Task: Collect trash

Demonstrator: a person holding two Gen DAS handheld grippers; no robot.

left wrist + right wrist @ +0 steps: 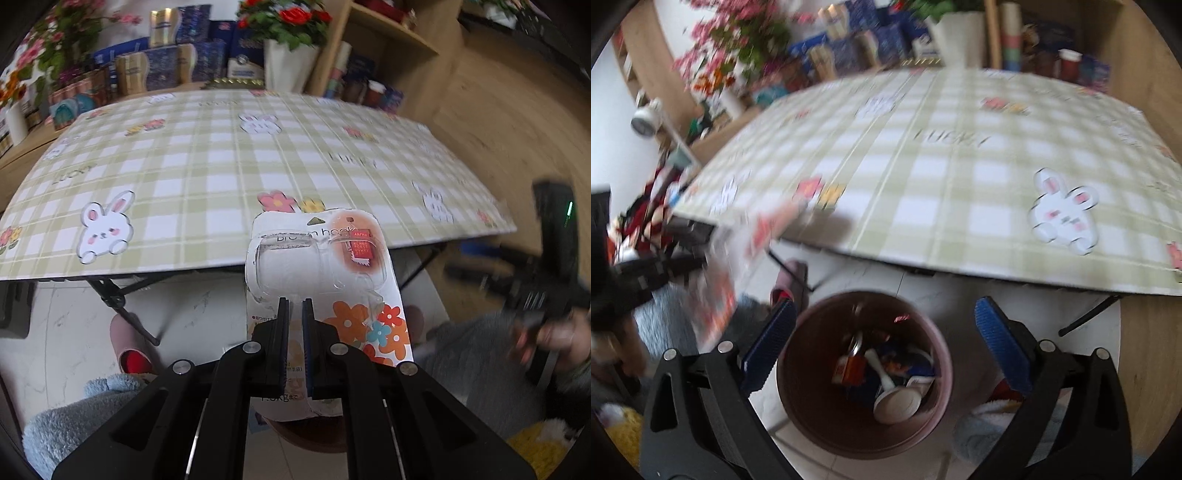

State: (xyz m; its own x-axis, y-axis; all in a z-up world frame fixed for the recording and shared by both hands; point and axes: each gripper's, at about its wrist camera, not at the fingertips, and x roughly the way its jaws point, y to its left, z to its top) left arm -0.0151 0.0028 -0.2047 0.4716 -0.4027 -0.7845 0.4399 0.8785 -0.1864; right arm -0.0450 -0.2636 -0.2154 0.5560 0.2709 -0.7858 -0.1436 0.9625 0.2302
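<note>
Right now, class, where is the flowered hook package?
The hook package is clamped in the left gripper, held off the near table edge. In the right wrist view it blurs left of the bin.

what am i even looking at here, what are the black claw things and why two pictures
No robot here: a person holds a hand-held claw in each hand, and each claw carries a wide-angle camera looking along its two fingers. So one picture comes from the left claw, the other from the right.

The left claw is shut on a flowered card pack, empty packaging, held off the table's near edge. The right claw is open and holds nothing; it hangs over a pink bin on the floor, already holding trash. The checked table shows only printed rabbits and flowers in these views.
</note>
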